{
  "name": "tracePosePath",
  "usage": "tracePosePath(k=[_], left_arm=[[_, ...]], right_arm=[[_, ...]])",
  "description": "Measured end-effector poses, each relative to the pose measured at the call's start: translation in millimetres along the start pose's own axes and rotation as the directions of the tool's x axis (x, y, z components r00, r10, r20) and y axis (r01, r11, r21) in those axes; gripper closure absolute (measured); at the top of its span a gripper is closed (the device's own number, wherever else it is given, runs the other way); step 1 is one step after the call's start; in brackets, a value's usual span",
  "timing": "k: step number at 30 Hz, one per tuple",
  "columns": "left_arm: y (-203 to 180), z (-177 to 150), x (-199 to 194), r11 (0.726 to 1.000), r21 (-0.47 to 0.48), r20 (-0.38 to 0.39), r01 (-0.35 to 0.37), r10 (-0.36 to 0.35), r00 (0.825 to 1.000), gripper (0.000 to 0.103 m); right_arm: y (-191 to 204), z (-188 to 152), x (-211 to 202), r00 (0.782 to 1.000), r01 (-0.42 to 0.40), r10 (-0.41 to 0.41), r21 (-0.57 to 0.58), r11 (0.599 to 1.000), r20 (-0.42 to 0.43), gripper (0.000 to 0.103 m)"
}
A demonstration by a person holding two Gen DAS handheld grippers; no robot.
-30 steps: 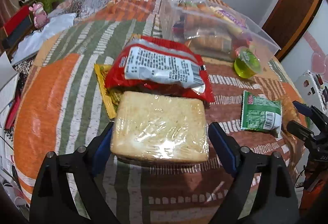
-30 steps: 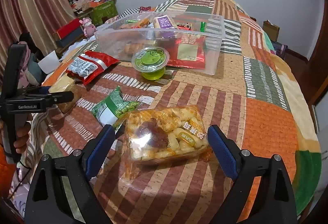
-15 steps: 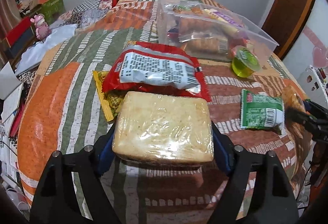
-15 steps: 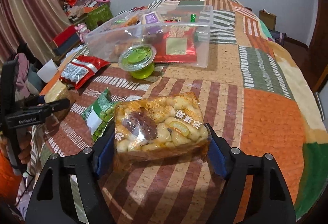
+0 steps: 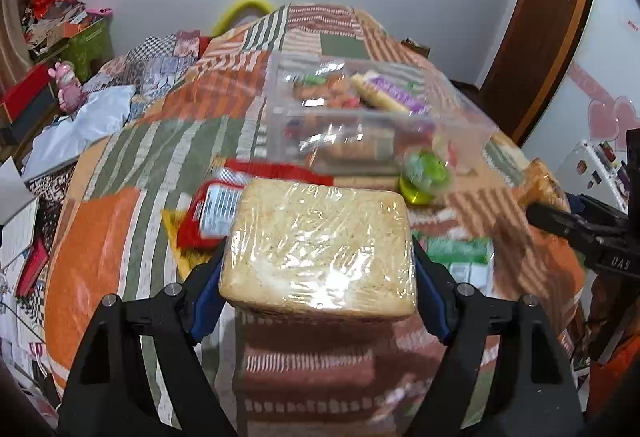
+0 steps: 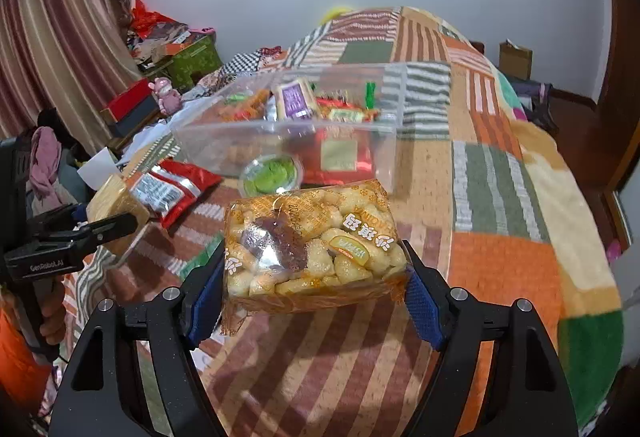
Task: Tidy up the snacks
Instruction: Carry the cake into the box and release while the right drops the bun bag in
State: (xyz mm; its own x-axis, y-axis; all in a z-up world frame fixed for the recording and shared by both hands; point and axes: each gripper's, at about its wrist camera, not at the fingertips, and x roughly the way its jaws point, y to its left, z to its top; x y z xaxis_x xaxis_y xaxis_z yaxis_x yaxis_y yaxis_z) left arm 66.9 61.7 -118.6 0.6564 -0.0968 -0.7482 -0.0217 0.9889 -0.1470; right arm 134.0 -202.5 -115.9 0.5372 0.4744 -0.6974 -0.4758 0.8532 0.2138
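My left gripper (image 5: pixel 318 287) is shut on a plastic-wrapped tan cracker block (image 5: pixel 318 249), lifted off the patchwork bedspread (image 5: pixel 100 237). My right gripper (image 6: pixel 314 283) is shut on an orange bag of puffed snacks (image 6: pixel 312 241), also raised. Ahead stands a clear plastic bin (image 5: pixel 372 125) (image 6: pixel 288 125) with several snacks inside. A green jelly cup (image 5: pixel 424 177) (image 6: pixel 270 175) sits in front of the bin. A red snack bag (image 5: pixel 212 209) (image 6: pixel 170 189) and a green packet (image 5: pixel 460 257) lie on the bedspread.
A yellow packet (image 5: pixel 180 237) lies under the red bag. The left gripper (image 6: pixel 72 237) and the hand holding it show at the right wrist view's left edge. Boxes, a pink toy (image 5: pixel 68 87) and clutter crowd the floor to the left. A door (image 5: pixel 536 37) stands at the right.
Both grippers closed on their packs and lifted them off the bedspread. Both views have tilted up toward the bin.
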Motion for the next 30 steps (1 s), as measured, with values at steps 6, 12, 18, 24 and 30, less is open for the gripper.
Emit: tracePosePath(k=[6,12,18,24,30], left_arm=[[-6,27,1,1.000,-0.004,0.035,0.017,-0.017,0.999,0.023],[-13,53,9,1.000,0.004,0.063,0.024,-0.024,0.998,0.023],[-15,79,25,0.999,-0.004,0.074,0.046,-0.046,0.996,0.023],[-13,97,46,0.999,-0.007,0.061,0.053,-0.052,0.997,0.023],[-8,111,66,0.999,-0.017,0.048,0.049,-0.048,0.998,0.023]], right_arm=[[4,20,-4,0.999,-0.002,0.003,-0.027,1.000,0.043,0.028],[4,41,0,0.997,-0.001,0.004,-0.042,0.999,0.074,0.028],[1,56,9,0.996,0.014,-0.010,-0.041,0.999,0.086,0.028],[-6,70,26,0.997,0.017,-0.016,-0.020,1.000,0.079,0.028],[-10,80,43,0.998,0.019,-0.018,-0.011,1.000,0.065,0.028]])
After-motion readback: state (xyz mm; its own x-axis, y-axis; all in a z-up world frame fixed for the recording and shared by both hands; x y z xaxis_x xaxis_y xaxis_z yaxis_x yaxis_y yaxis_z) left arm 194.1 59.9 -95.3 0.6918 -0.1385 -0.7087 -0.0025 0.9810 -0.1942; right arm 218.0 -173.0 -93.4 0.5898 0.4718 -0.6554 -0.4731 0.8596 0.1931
